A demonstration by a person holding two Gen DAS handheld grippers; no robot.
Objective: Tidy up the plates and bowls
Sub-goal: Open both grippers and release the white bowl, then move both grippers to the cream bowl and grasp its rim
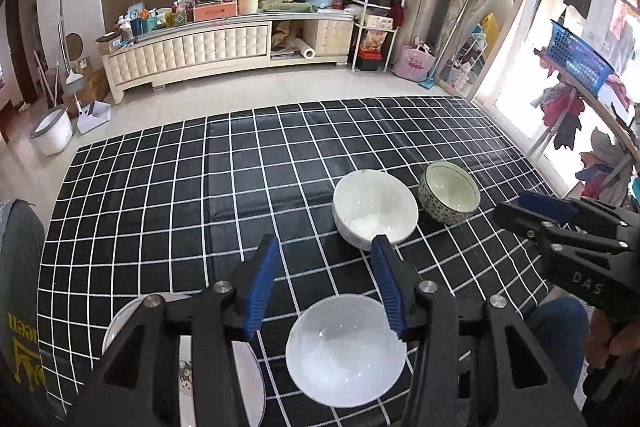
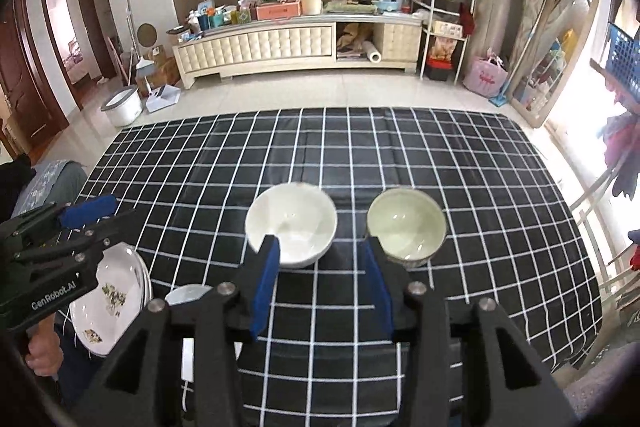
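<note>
On the black checked tablecloth [image 2: 480,163] three bowls sit loose and unstacked: a white bowl [image 1: 375,209] near the middle, a patterned green bowl [image 1: 449,193] just beside it to its right, not clearly touching, and a second white bowl [image 1: 346,349] nearer the person. A stack of decorated plates [image 2: 106,311] lies at the near left edge, partly under the left gripper's frame in the right wrist view.

Both tools hang above the table with nothing in them. The left gripper [image 1: 326,285] has its blue fingers apart, the near white bowl showing between and below them — no pad touches it. The right gripper [image 2: 320,281] is likewise spread and empty, its fingers framing the gap between the two far bowls.

The risks, as I judge them: glazed rims are slick, so a shallow pinch on a bowl wall could let it rotate or slip out on the lift. The two far bowls stand close — a finger lowered between them may knock the neighbour. The plates near the edge could be nudged off.
</note>
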